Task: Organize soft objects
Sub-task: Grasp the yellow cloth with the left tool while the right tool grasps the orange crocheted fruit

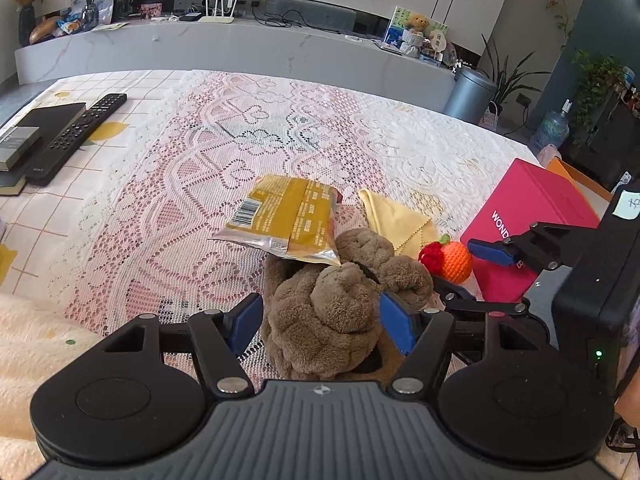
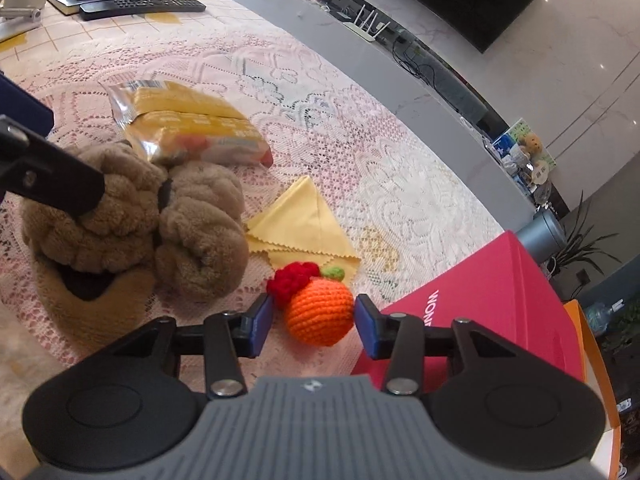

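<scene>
Presently, we find the task at an early stage: every soft item lies loose on the lace-covered bench (image 1: 168, 184), and none sits in or on the pink box (image 2: 488, 304) at the right. The left tool (image 1: 320, 316) stands wide, its blue pads flanking the brown plush toy (image 1: 332, 300); whether the pads actually press the fur we cannot tell, though the toy rests on the cloth, not lifted. The right tool (image 2: 314, 322) is half open and closing, with the orange crochet fruit (image 2: 320, 312) between its pads; small gaps show on both sides, so we judge no grip made yet. The fruit lies just beside the box and near the folded yellow cloth (image 2: 304, 224). A yellow snack packet (image 1: 288, 216) leans on the toy's far side. In our judgement the fruit and the toy are the items in hand; cloth and packet remain untouched, and nothing has been sorted.
</scene>
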`<state>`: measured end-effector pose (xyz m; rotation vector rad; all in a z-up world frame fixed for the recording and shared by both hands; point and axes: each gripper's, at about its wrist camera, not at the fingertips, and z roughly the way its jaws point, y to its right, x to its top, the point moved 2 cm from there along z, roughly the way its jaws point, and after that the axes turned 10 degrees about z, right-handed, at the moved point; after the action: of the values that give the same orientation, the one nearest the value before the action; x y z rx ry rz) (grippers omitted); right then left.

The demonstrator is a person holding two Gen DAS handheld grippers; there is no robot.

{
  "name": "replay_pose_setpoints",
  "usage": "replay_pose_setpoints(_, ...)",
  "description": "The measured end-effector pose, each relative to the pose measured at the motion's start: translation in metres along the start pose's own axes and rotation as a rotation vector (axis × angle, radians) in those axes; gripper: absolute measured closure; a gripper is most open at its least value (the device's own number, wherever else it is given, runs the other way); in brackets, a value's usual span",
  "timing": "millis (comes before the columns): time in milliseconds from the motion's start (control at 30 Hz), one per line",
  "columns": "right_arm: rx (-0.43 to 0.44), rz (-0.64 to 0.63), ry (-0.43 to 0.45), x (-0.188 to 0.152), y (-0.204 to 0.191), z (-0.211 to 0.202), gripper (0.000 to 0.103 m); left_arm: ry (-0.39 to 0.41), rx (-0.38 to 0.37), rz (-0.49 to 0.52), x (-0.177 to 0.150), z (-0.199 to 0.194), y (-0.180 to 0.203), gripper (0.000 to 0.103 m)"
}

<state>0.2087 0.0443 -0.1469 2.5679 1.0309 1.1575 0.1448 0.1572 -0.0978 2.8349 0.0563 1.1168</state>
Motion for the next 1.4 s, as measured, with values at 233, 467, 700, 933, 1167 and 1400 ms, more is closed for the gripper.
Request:
replay_pose_setpoints(233, 0.045, 0.067, 0.054, 0.008, 0.012, -0.017, 0.067, 0.03, -0.022, 0.034, 0.012, -0.003, 0.007, 0.032)
replay_pose_setpoints(467, 0.13, 0.16, 0.109, 0.03, 0.045, -0.041, 0.067, 0.054, -0.043, 0.171, 0.044, 0.01, 0.025, 0.043)
replay_pose_setpoints(700, 0.25, 0.324, 0.065, 0.054, 0.099, -0.035, 0.067, 0.011, -0.141, 0.276, 0.078, 0.051, 0.037, 0.038)
replay_pose_setpoints(933, 0.274, 0.404, 0.068, 0.064, 0.126, -0.025, 0.067, -0.102, -0.16, 0.324, 0.083, 0.112, 0.049, 0.031)
replay_pose_setpoints(1167, 0.288, 0.427, 0.055, 0.063, 0.134, -0.011, 0.085, -0.166, -0.126, 0.347, 0.079, 0.144, 0.063, 0.032)
replay_pose_setpoints(1400, 0.32, 0.461, 0.034, 0.06, 0.141, -0.003, 0.103, -0.134, -0.085, 0.409, 0.076, 0.144, 0.072, 0.066)
